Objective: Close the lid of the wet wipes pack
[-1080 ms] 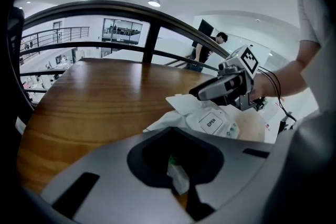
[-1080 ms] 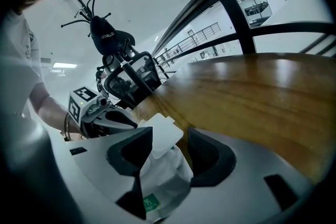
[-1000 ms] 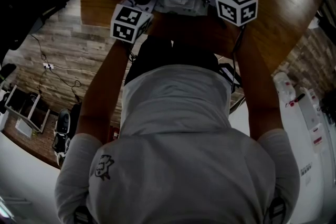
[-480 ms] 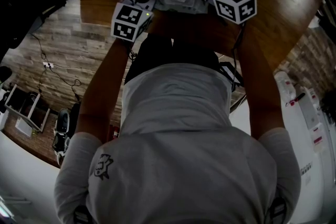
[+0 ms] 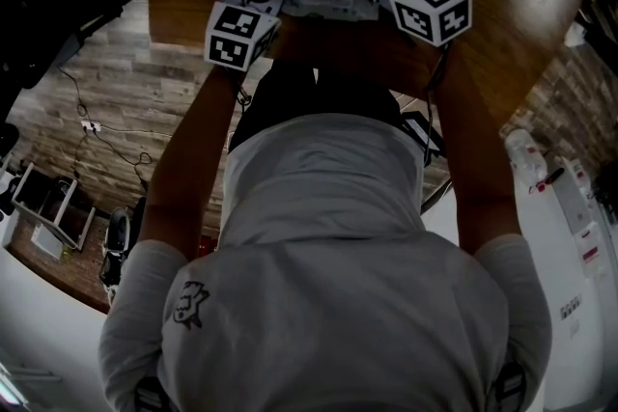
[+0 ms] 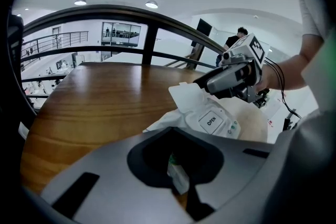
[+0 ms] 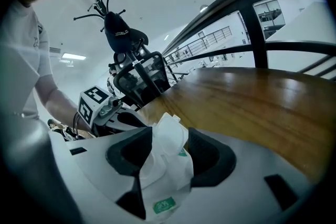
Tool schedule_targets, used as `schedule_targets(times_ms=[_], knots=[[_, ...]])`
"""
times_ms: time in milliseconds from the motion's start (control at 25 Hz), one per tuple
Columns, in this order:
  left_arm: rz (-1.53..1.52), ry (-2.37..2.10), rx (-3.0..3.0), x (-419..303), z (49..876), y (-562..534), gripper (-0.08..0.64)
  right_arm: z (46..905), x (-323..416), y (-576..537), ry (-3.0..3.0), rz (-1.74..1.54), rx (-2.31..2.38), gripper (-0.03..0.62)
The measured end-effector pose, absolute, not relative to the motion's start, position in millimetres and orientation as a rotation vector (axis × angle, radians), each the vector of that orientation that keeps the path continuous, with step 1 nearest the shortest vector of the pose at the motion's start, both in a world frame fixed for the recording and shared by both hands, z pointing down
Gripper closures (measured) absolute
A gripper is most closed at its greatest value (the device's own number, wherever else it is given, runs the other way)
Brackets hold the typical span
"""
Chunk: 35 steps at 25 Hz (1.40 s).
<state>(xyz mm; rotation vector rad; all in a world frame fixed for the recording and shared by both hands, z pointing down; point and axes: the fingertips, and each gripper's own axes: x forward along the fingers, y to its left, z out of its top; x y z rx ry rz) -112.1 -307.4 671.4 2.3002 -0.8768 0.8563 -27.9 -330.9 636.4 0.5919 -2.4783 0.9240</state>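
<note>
1. One wet wipes pack (image 6: pixel 210 120) lies on the single wooden table (image 6: pixel 105 97), near the edge where I stand. Its one lid (image 6: pixel 185 98) stands upright and open.
2. My left gripper (image 6: pixel 176 173) has its jaws drawn nearly together, pinched on the pack's near edge. I judge this anchors the pack so it cannot slide.
3. My right gripper (image 7: pixel 168 152) faces it from the other side. Its jaws are set wide and appear to press on the pack's white top, with the lid rising between them. From there, I judge, it could tip the lid down.
4. The count is two grippers, two marker cubes (image 5: pixel 237 36) (image 5: pixel 435 7), one pack, one lid and one table. The lid is not yet shut.
</note>
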Motion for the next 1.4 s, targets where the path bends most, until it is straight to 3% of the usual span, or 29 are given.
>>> schedule_targets(times_ms=[1400], knots=[[0.919,-0.766,2.399,-107.9,666.8,-304.3,0.547,612.1,-46.5,-265.9,-2.483,0.964,0.731,0.393]])
